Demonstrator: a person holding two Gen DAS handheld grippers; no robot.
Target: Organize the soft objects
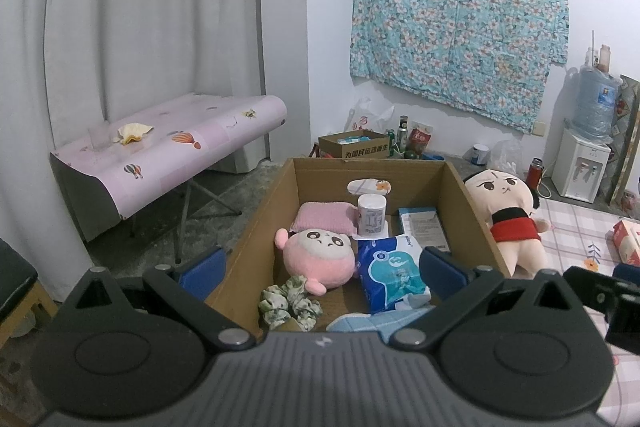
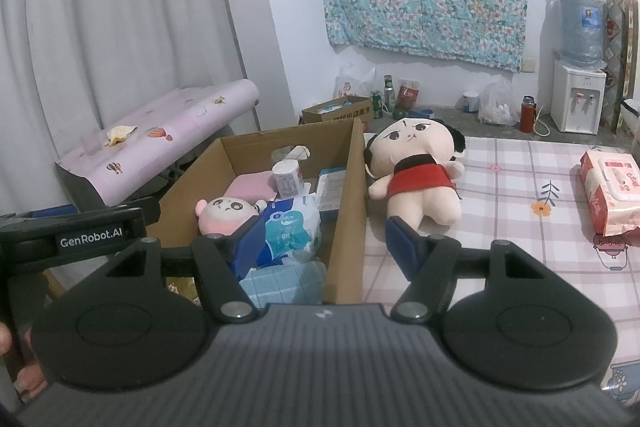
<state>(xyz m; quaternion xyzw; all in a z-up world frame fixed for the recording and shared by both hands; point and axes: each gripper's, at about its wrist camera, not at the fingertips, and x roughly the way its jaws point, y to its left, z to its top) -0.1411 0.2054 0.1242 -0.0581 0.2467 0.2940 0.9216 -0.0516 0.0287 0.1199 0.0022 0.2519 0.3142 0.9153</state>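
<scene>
Two soft things lie outside the cardboard box (image 2: pixel 344 183): the doll in the red top (image 2: pixel 416 175), on its back on the checked cloth (image 2: pixel 500 211) with its head just beside the box's right wall, and a wet-wipe pack (image 2: pixel 610 195) well apart toward the right edge. Inside the box sit the pink plush (image 1: pixel 320 255), a blue tissue pack (image 1: pixel 394 275), a green scrunchie (image 1: pixel 290 303), a pink pad (image 1: pixel 326 217), a paper roll (image 1: pixel 372 215) and a folded blue cloth (image 1: pixel 360 323) near the front wall. The likely step in hand is fetching the doll, and it looks best taken across the red-clad torso (the big head would probably bulge out of the pads), then lifted well above the rim so the legs do not catch the cardboard wall. The right gripper (image 2: pixel 326 243) hovers low over the box's front right corner, angled downward, its jaws parted and empty, one blue finger over the box and the other over the cloth. The left gripper (image 1: pixel 322 267) is held at a similar downward tilt over the box's near end, jaws spread wide with nothing between them. A fingertip shows at the far left edge of the right wrist view.
</scene>
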